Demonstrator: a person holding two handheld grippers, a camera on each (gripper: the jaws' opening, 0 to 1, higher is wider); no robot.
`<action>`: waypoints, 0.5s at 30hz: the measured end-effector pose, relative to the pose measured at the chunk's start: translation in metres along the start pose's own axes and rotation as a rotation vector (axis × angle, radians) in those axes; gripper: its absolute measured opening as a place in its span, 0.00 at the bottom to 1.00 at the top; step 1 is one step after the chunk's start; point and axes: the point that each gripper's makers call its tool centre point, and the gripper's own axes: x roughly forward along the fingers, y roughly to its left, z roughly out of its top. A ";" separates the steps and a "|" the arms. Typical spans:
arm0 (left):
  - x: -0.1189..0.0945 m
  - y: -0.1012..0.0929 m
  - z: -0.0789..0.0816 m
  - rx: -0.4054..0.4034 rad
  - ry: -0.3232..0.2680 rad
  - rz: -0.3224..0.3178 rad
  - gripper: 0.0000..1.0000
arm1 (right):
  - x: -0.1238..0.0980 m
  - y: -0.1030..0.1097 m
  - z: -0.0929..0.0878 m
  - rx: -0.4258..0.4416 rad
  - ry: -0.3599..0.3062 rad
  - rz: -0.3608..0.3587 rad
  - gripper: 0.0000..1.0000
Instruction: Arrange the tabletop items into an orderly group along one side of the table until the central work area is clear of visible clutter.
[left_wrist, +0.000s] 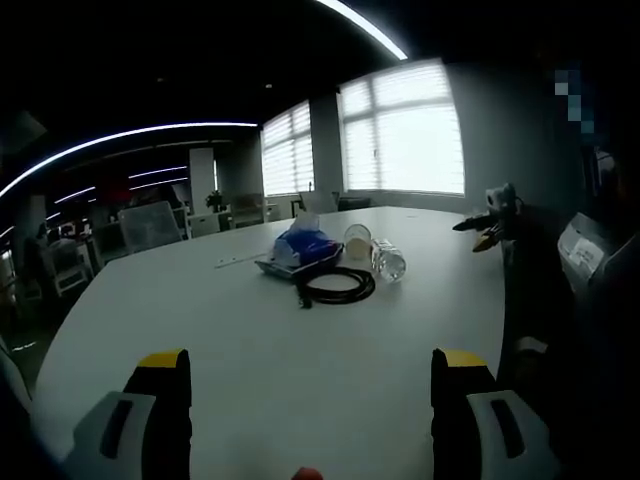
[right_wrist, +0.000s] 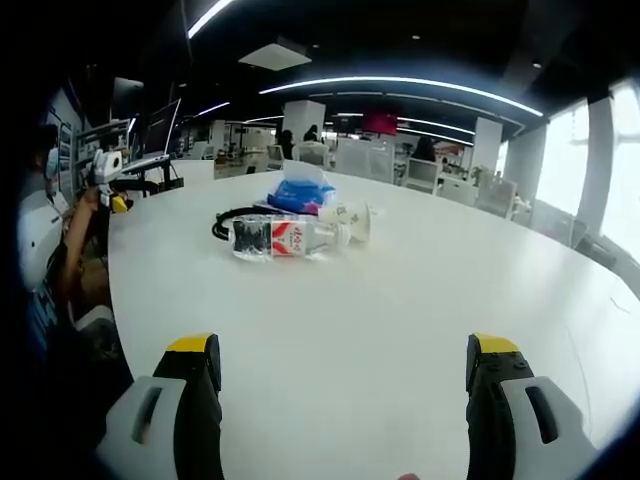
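Observation:
A small cluster lies on the white table: a blue tissue pack, a coiled black cable, a paper cup on its side and a clear water bottle lying flat. From the other side the bottle with its red label lies in front of the cable, the tissue pack and the cup. My left gripper is open over bare tabletop, well short of the cluster. My right gripper is open too, with nothing between its jaws.
Another person's gripper shows at the table's right edge, and again on the left, beside a person's sleeve. Office chairs and desks ring the table. Bright windows stand behind.

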 end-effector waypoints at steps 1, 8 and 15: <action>0.000 0.000 0.000 0.001 0.000 0.000 1.00 | 0.000 0.000 0.001 0.000 -0.003 -0.001 1.00; 0.001 0.000 0.000 0.001 0.002 0.000 1.00 | 0.001 0.001 0.002 -0.007 -0.010 0.007 1.00; 0.001 0.000 0.000 0.001 0.000 -0.004 1.00 | 0.003 0.002 0.004 -0.003 -0.014 0.006 1.00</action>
